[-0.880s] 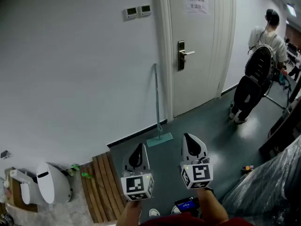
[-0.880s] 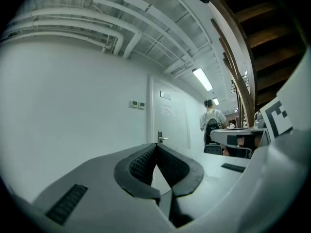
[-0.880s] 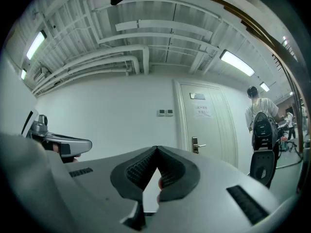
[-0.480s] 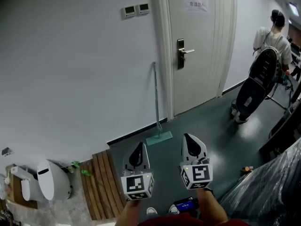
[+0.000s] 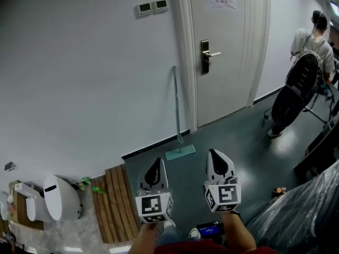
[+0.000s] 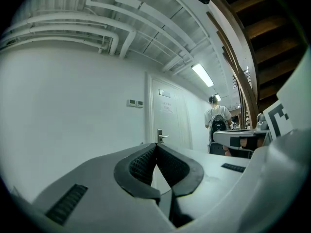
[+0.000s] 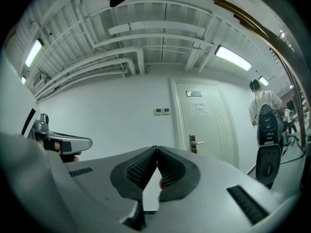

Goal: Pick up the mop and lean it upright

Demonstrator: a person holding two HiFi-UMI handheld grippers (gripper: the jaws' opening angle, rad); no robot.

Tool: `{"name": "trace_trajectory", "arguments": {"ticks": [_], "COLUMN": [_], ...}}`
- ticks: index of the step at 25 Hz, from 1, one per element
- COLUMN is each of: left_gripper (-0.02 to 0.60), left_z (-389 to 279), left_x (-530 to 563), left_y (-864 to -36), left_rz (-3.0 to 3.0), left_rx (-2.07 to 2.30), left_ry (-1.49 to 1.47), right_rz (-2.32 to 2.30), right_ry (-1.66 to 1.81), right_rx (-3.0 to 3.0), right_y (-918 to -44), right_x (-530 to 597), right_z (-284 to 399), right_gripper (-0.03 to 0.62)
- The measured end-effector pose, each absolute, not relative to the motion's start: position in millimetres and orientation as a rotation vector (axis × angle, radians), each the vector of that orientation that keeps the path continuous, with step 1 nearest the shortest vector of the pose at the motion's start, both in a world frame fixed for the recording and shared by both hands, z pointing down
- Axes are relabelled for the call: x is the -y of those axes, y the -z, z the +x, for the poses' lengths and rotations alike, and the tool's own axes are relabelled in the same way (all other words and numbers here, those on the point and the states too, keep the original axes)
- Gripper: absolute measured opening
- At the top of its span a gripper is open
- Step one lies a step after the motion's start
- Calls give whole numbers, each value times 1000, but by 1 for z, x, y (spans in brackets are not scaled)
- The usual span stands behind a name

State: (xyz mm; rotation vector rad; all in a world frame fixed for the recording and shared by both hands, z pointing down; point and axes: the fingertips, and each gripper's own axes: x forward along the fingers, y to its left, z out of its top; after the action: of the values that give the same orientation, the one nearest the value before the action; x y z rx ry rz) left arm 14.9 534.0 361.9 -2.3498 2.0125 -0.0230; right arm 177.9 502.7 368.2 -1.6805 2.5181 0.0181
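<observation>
The mop (image 5: 176,115) leans upright against the white wall just left of the door frame, its teal flat head (image 5: 180,152) resting on the dark floor. My left gripper (image 5: 155,168) and right gripper (image 5: 217,157) hover side by side a short way in front of the mop head, touching nothing. Both are shut and empty: in the left gripper view the ribbed pads (image 6: 146,161) meet at the tips, and in the right gripper view the pads (image 7: 144,171) meet the same way. The jaws hide the mop in both gripper views.
A white door (image 5: 225,46) with a metal handle (image 5: 208,55) stands right of the mop. A person with a backpack (image 5: 304,73) walks at the far right. Wooden slats (image 5: 114,202) and a white toilet (image 5: 58,197) sit at lower left; plastic-wrapped bulk (image 5: 302,210) at lower right.
The person at the right has walked further away towards the right edge. The view has shifted slightly. Both grippers stay where they were, still shut.
</observation>
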Motion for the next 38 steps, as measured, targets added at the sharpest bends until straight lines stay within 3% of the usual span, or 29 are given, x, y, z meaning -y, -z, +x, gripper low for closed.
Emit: {"name": "trace_trajectory", "arguments": {"ticks": [11, 31, 38], "left_gripper": [14, 15, 14], "left_z": [-7, -115, -130], "left_x": [-486, -340, -306], "left_y": [-377, -368, -373], "left_rz": [-2383, -2422, -2479], "left_rx": [-2016, -1931, -1869], "left_ry": [-24, -49, -50], "right_rz": [-1701, -1743, -1810], "right_ry": [-60, -123, -118], "right_rx": [-2555, -2534, -2488], "right_y": [-377, -354, -359], "right_x": [-462, -319, -294], "right_z": [151, 22, 6], "right_gripper": [17, 17, 17]}}
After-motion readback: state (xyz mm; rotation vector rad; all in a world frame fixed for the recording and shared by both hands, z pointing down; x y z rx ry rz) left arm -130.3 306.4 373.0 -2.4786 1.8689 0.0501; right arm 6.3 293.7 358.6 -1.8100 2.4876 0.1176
